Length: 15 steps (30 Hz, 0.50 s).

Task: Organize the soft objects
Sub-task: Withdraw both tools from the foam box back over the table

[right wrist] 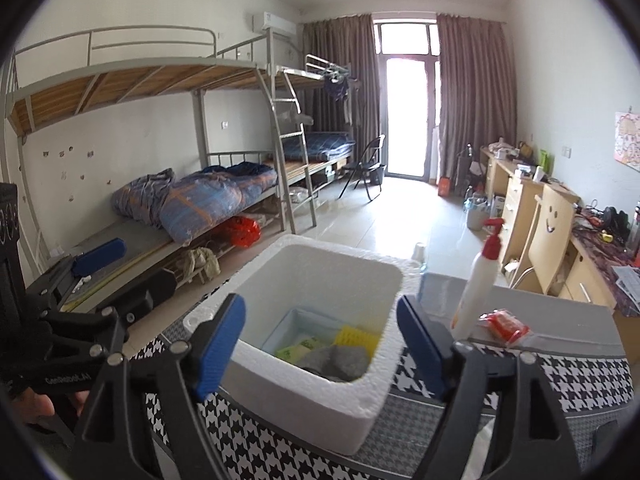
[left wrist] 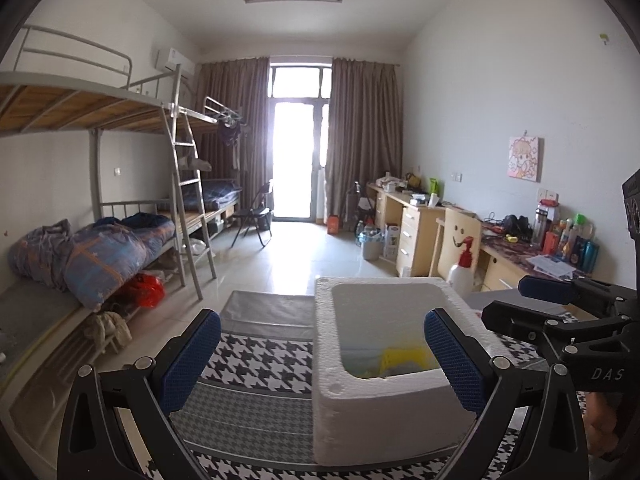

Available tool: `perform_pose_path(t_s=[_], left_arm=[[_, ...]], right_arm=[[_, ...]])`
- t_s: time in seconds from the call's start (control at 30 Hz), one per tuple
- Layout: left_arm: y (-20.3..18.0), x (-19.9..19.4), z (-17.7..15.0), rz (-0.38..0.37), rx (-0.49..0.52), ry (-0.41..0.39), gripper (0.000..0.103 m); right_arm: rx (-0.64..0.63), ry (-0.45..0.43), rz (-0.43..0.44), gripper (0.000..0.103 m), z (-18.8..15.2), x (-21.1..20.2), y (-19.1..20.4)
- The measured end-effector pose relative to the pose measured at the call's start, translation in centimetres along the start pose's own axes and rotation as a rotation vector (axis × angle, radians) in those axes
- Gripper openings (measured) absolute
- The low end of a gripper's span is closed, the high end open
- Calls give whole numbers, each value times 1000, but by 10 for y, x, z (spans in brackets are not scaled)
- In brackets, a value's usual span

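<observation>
A white foam box [left wrist: 352, 404] [right wrist: 320, 392] stands on a houndstooth cloth [left wrist: 256, 364] [right wrist: 580, 376]. Inside it lie a yellow ridged sponge [right wrist: 356, 338] [left wrist: 404, 358], a green-yellow sponge [right wrist: 298, 352], a grey soft cloth [right wrist: 340, 362] and a light blue item [right wrist: 292, 322]. My left gripper [left wrist: 322, 356] is open and empty, held just in front of the box. My right gripper [right wrist: 320, 346] is open and empty, above the box's near wall. Each gripper shows at the edge of the other's view.
A white bottle with a red pump [right wrist: 478, 280] [left wrist: 462, 266] and a red wrapped packet [right wrist: 506, 326] stand on the table right of the box. Bunk beds [right wrist: 180, 200] line the left wall, desks [right wrist: 532, 216] the right wall.
</observation>
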<state>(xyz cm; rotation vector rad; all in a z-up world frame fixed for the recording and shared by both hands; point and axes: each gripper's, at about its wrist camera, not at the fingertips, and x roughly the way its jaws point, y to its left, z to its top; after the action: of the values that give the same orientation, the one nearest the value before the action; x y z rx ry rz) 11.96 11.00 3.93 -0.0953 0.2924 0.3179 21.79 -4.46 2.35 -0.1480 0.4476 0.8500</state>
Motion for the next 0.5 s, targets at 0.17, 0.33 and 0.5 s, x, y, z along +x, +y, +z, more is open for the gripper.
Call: perform_pose_path(t_s=[0.17, 0.33, 0.5], left_arm=[[-7, -3, 0, -13, 4, -7, 102], [-12, -5, 2, -28, 6, -10, 102], [-17, -7, 2, -49, -5, -16, 102]], right_arm=[[7, -16, -20, 83, -3, -8, -7], [16, -41, -34, 86, -7, -18, -13], [22, -60, -51, 89, -9, -26, -16]])
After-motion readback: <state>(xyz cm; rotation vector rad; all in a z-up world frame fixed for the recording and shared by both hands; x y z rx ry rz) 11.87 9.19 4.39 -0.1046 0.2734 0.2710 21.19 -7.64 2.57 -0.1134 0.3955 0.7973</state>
